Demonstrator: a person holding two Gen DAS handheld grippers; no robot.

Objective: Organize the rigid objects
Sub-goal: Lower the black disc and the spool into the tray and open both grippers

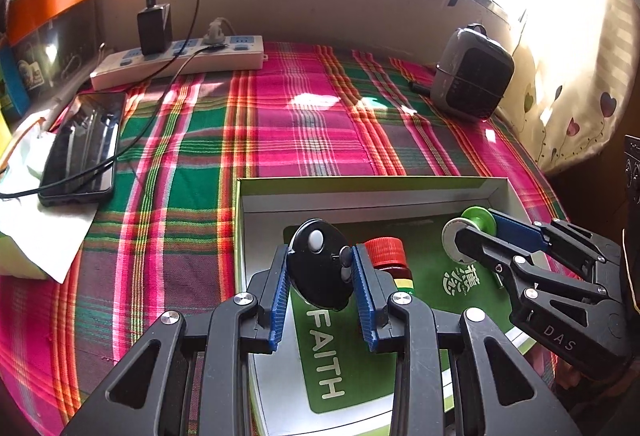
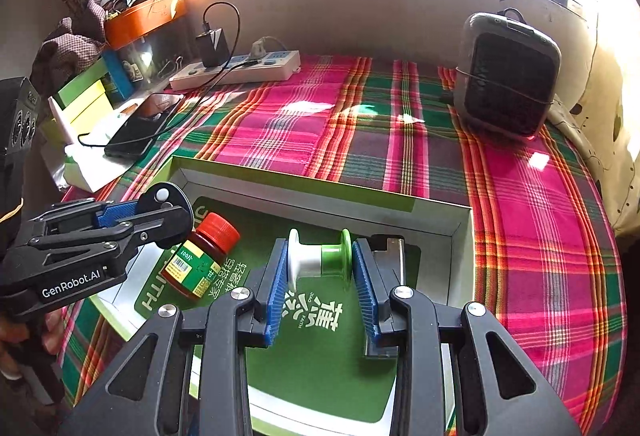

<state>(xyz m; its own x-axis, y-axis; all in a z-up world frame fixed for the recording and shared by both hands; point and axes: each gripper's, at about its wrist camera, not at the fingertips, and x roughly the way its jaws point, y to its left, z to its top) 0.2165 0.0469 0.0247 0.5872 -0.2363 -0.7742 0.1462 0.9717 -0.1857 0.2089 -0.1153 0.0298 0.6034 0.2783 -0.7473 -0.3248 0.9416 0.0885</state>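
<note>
Both grippers are over the open green-rimmed cardboard box (image 1: 496, 185) near the front edge of the desk, which is covered with a pink/green plaid cloth (image 1: 304, 124). The left gripper (image 1: 320, 268) is clamped on a black oval disc (image 1: 318, 260) with a white button and two small dark knobs on its face; the blue ribbed pads press on its left and right edges, and it is held above the box's left half. The right gripper (image 2: 320, 260) is clamped on a small spool (image 2: 320, 256), one flange white, the other green, with a pad flat against each flange, held above the box's right half. Lying in the box is a dark bottle with a red cap (image 2: 206, 256) and a green/yellow label, on its side in the left half, cap toward the back wall, just beside the black disc; whether they touch can't be told. A flat metallic item (image 2: 394, 248) lies along the right wall, partly hidden behind the right pad, so no ID. The box floor has a green printed liner (image 2: 320, 368) reading "FAITH". Elsewhere on the desk, a white power strip (image 1: 176, 62) with a black charger plugged in sits at the back-left edge, a black phone (image 1: 84, 148) on its cable at the left edge, and a grey fan-like unit (image 1: 474, 78) at the back-right corner. The left-edge clutter is well apart from the box.
</note>
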